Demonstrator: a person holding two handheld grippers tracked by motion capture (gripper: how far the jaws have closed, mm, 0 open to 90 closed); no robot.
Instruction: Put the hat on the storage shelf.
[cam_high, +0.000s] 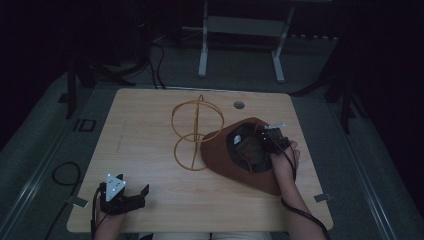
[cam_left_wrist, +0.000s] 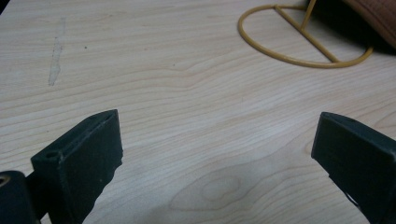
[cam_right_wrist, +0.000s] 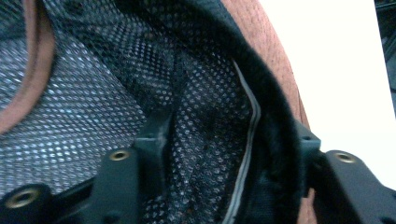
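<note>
Nearest, the left hand-held gripper (cam_high: 131, 197) rests on the wooden counter (cam_high: 150, 135) with jaws wide and nothing between them. Farther right, one brown hat (cam_high: 235, 160) lies upside down; the right hand-held gripper (cam_high: 267, 142) straddles its rim, one jaw inside against the mesh lining (cam_right_wrist: 93, 107). Just beside the hat stands one yellow wire stand (cam_high: 192, 132). Beyond, dark floor and a grey frame (cam_high: 240, 30).

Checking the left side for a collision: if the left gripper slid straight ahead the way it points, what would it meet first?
Probably the yellow wire stand, after bare table; the left gripper stands open. Depth is uncertain.
</note>
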